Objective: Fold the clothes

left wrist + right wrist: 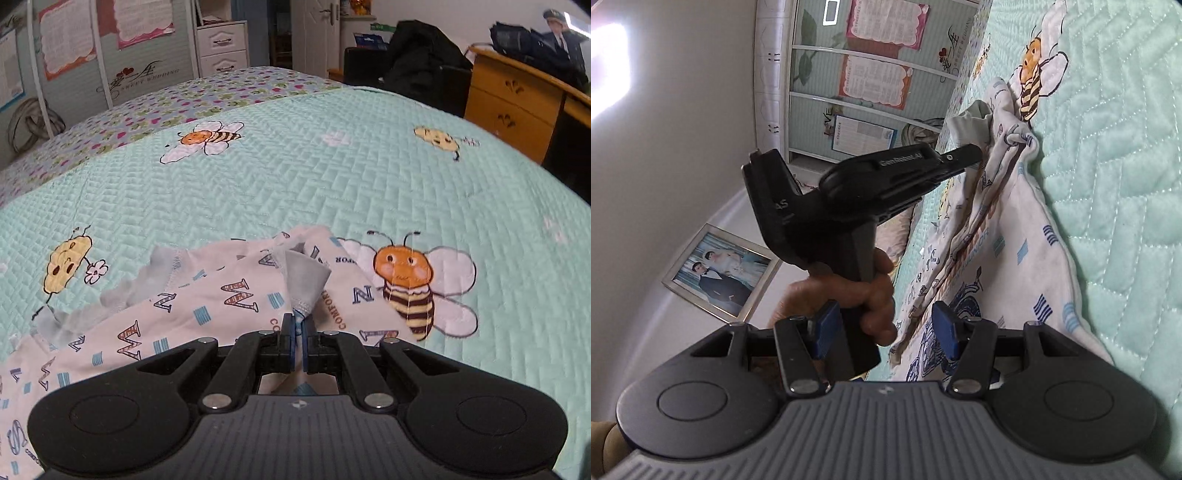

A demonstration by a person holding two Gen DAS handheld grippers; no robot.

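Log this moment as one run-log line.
left gripper: shut on garment edge | right gripper: open, holding nothing | garment: unfolded on bedspread

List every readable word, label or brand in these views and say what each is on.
"COMFOR": printed on the white garment, cut off by a fold.
"JUNIOR": on the garment, right wrist view.
"SWEET WEDDING": decal on the wardrobe door.
"GenRobot.AI": embossed on the left tool, which pinches the garment.
"LOVE": wardrobe decal, right wrist view.
Pink posters: text too small to read.
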